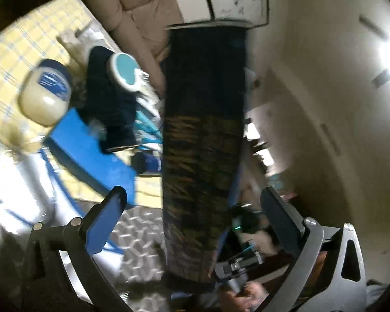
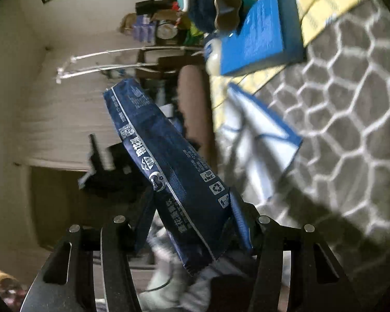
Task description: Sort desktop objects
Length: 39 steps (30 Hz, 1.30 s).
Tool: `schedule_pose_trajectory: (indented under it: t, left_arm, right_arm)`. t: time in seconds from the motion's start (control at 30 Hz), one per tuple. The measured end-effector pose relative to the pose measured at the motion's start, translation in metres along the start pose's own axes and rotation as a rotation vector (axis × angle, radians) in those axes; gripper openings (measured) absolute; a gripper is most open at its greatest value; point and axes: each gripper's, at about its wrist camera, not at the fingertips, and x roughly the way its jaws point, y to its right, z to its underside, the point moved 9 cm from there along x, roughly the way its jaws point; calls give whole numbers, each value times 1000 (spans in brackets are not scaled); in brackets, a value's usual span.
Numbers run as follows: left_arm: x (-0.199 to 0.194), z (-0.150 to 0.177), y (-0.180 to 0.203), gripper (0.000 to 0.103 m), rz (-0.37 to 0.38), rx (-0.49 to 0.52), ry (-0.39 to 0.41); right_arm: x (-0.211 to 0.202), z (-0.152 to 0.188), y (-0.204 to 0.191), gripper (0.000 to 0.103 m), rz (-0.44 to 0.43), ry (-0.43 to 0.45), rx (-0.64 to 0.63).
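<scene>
Packaging fills both views: a long dark blue foil snack packet with white printed text [image 2: 169,171] sits clamped between the fingers of the right gripper [image 2: 192,230], gripped near its lower sealed end so the rest juts out into the air, tilted and clear of everything else. From the left wrist view the same packet shows as a tall dark column [image 1: 202,150] crossing the frame, and the left gripper [image 1: 192,202] has its fingers spread wide on either side of it, with clear gaps and no contact, so it holds nothing. This looks like a carry, with the packet lifted to be moved to its place while the free gripper waits alongside. Behind, on the yellow checked cloth of the surface [image 1: 26,39], the remaining items cluster together: a cream plastic jar with a dark blue lid [image 1: 45,93], a flat bright blue rectangular box [image 1: 88,150] and a dark blue container with a teal-and-white round top [image 1: 126,71]. Motion blur hides finer detail.
</scene>
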Motion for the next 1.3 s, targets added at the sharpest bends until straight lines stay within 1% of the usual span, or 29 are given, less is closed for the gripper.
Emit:
schedule_pose_trajectory:
  t: [0.03,0.1,0.17,0.2,0.23,0.27,0.3,0.37,0.4,0.43,0.5,0.57,0.6,0.63,0.67,0.7,0.77,0.8,0.83,0.87,0.9,0.93,0.97,1.0,1.03,1.07,1.1,1.13,1.3]
  left_arm:
    - [3,-4,2,102,29,-4,-6]
    - [7,-10,10,102,85,21,-10]
    - [10,-17,22,100,160,57,-17]
    - [11,-21,27,82,183,80,-12]
    - [11,-25,30,53,179,105,-3]
    - [14,-29,26,43,149,110,-6]
    - [17,-31,20,44,109,101,-14]
    - [21,-37,3,42,33,69,-12]
    - [23,-39,-5,40,-9,52,-6]
    - [23,-43,-17,39,-72,29,5]
    - [29,-46,-38,39,-235,7,-13]
    - [34,-50,-49,39,-341,12,-19]
    - [36,-50,-57,39,-390,-11,-32]
    - [38,-49,-65,39,-412,-53,-40]
    - [40,-51,-69,39,-417,-79,-36]
    - [45,-51,-71,39,-424,-87,-37]
    - [53,-53,-74,39,-469,-64,-40]
    - [58,-53,-75,39,-476,-61,-47]
    - [62,-53,-75,39,-479,-66,-54]
    - [64,-52,-73,39,-482,-67,-55]
    - [63,-49,-70,39,-485,-66,-56]
    - [65,-47,-66,39,-485,-62,-60]
    - [67,-46,-62,39,-487,-57,-63]
    - [68,-42,-59,39,-485,-52,-69]
    - [69,-40,-52,39,-484,-44,-76]
    - [63,-33,-46,39,-486,-35,-79]
    - [66,-33,-39,39,-488,-24,-84]
    - [69,-34,-33,39,-490,-15,-87]
    - [104,-32,3,39,-470,9,-121]
  right_arm:
    - [2,2,-3,58,-35,-9,8]
    - [6,5,-7,58,-65,-24,14]
    - [11,5,-10,58,-84,-35,22]
    - [13,4,-11,58,-85,-39,23]
    - [15,2,-11,58,-80,-38,25]
    - [15,0,-10,60,-78,-34,28]
    - [12,-1,-9,61,-70,-30,32]
    - [9,-9,-3,68,-10,-18,25]
    - [7,-13,1,80,49,-1,10]
    - [0,-21,7,87,167,37,-28]
    - [-15,-35,9,87,314,98,-114]
    - [-28,-45,0,87,434,149,-228]
    - [-29,-46,-4,87,479,157,-276]
    - [-27,-47,-10,87,542,158,-353]
    - [-22,-45,-16,87,584,146,-415]
    - [-17,-43,-19,87,612,132,-458]
    - [2,-37,-26,87,662,79,-552]
    - [6,-28,-23,87,686,62,-588]
    - [16,-23,-21,87,731,41,-637]
    - [22,-19,-19,85,759,21,-665]
    - [30,-19,-15,80,782,1,-686]
    - [36,-19,-10,68,801,-19,-700]
    - [41,-18,-7,58,810,-38,-708]
    - [41,-14,-3,32,819,-47,-713]
    - [41,-15,-1,17,825,-44,-713]
    - [37,-17,-2,16,824,-33,-708]
    - [33,-19,-3,16,811,-21,-698]
    - [25,-22,-6,15,782,-5,-678]
    - [-19,-36,-23,14,722,62,-636]
